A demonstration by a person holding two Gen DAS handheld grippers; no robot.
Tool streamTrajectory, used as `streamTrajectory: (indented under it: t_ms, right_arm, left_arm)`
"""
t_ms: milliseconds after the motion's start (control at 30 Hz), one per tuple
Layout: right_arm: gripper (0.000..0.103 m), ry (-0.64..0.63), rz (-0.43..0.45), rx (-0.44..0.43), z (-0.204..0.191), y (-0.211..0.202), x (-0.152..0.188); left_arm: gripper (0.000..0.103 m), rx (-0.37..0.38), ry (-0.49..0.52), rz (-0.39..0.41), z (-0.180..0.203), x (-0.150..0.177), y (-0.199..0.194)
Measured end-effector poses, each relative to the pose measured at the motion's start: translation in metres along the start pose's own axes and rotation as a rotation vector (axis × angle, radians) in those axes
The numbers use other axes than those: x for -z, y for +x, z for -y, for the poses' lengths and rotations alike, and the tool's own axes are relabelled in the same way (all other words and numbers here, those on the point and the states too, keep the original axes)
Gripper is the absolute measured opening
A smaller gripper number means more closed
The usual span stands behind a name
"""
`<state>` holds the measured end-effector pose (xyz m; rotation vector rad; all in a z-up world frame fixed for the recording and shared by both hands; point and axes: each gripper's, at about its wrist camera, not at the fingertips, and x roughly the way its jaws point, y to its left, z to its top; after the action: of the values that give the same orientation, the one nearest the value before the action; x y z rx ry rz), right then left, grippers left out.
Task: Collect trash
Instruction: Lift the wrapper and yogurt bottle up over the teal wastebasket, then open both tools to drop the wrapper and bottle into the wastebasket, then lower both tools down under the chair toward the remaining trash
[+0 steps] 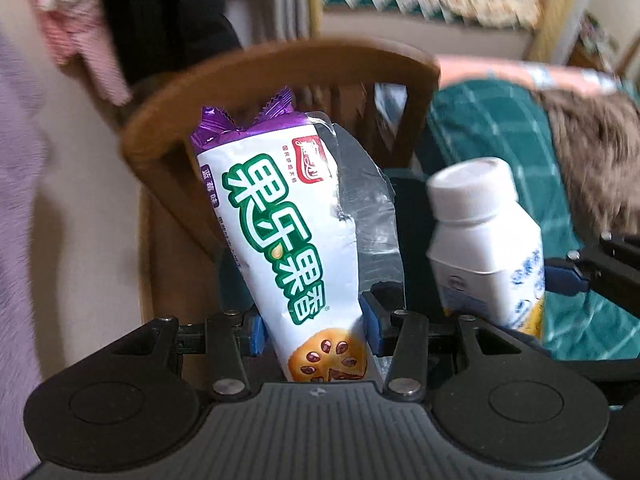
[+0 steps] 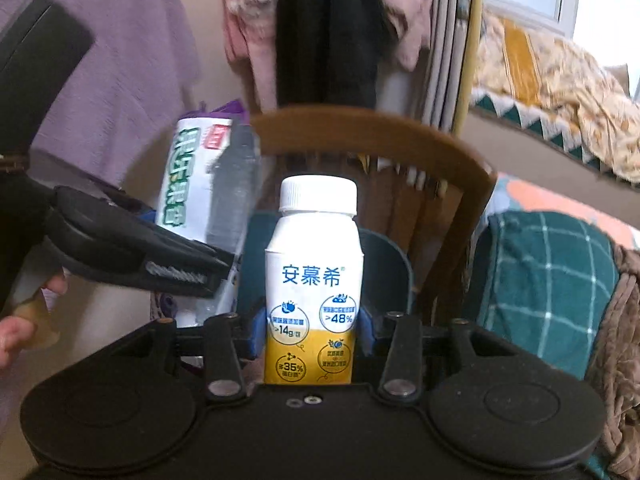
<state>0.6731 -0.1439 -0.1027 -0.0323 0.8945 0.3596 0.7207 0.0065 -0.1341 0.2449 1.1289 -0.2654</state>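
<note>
**Both grippers carrying trash in front of a wooden chair**

The snack wrapper [image 1: 288, 240] — white with green lettering, a purple crimped top and a torn silvery flap — is standing up between the blue pads of the left gripper [image 1: 312, 330], whose jaws are clamping on its lower end. Just to its right in the left wrist view, the yogurt bottle [image 1: 486, 248] is showing, tilted and blurred.

In the right wrist view that same white and yellow bottle, with its white cap on, is sitting upright in the right gripper [image 2: 310, 330]; the jaws are pressing on its lower body from both sides. The left gripper is reaching in from the left edge there, and part of a hand [image 2: 24, 320] is showing below it.

Behind both items the curved back of a wooden chair [image 1: 280, 68] is arching across the scene. A teal checked cloth [image 2: 548, 280] is lying to the right — hanging clothes [image 2: 328, 32] in pink, black and lilac are filling the wall behind.
</note>
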Motion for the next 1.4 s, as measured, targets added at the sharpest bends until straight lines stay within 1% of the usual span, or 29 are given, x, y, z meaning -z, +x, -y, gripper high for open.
streamTrajectory:
  t_ms: [67, 167, 233, 333, 467, 567, 700, 867, 933, 967, 1033, 1067, 1167, 1200, 1300, 1400]
  right_arm:
    - [0.042, 0.004, -0.056, 0.018, -0.003, 0.026, 0.0]
    - [0.042, -0.036, -0.153, 0.054, -0.01, 0.062, 0.007]
    - [0.042, -0.062, -0.209, 0.073, -0.011, 0.082, 0.014]
    - [0.042, -0.056, -0.273, 0.082, -0.009, 0.101, 0.02]
    - [0.042, -0.096, -0.33, 0.091, -0.015, 0.116, 0.028]
    - [0.043, -0.111, -0.365, 0.091, -0.019, 0.121, 0.035]
    - [0.043, -0.098, -0.378, 0.094, -0.017, 0.124, 0.038]
    - [0.044, -0.064, -0.395, 0.081, -0.012, 0.126, 0.036]
    - [0.044, -0.06, -0.396, 0.076, -0.01, 0.124, 0.037]
    - [0.044, -0.062, -0.394, 0.074, -0.01, 0.122, 0.036]
    - [0.044, -0.07, -0.384, 0.073, -0.012, 0.117, 0.036]
    - [0.044, -0.071, -0.378, 0.071, -0.012, 0.115, 0.036]
    - [0.052, -0.065, -0.348, 0.075, -0.012, 0.102, 0.035]
    - [0.052, -0.058, -0.335, 0.074, -0.01, 0.096, 0.035]
    - [0.055, -0.022, -0.298, 0.054, -0.003, 0.078, 0.035]
    - [0.058, -0.001, -0.25, 0.036, 0.005, 0.058, 0.035]
  left_arm:
    - [0.045, 0.006, 0.048, -0.052, 0.004, -0.001, 0.028]
    - [0.045, 0.011, 0.108, -0.124, 0.011, 0.002, 0.062]
    - [0.045, 0.019, 0.135, -0.16, 0.013, 0.005, 0.079]
    - [0.045, 0.023, 0.181, -0.203, 0.018, 0.006, 0.098]
    - [0.046, 0.028, 0.223, -0.277, 0.023, 0.01, 0.119]
    - [0.047, 0.047, 0.22, -0.328, 0.023, 0.013, 0.131]
    - [0.048, 0.053, 0.22, -0.377, 0.023, 0.017, 0.144]
    - [0.052, 0.047, 0.241, -0.387, 0.028, 0.02, 0.148]
    - [0.053, 0.053, 0.244, -0.383, 0.03, 0.02, 0.146]
    - [0.055, 0.048, 0.25, -0.381, 0.031, 0.021, 0.144]
    - [0.056, 0.04, 0.267, -0.366, 0.034, 0.022, 0.139]
    - [0.056, 0.041, 0.276, -0.359, 0.035, 0.022, 0.136]
    - [0.057, 0.056, 0.266, -0.338, 0.037, 0.022, 0.123]
    - [0.057, 0.063, 0.259, -0.33, 0.036, 0.02, 0.118]
    - [0.062, 0.066, 0.239, -0.287, 0.035, 0.018, 0.099]
    - [0.062, 0.069, 0.227, -0.235, 0.033, 0.015, 0.076]
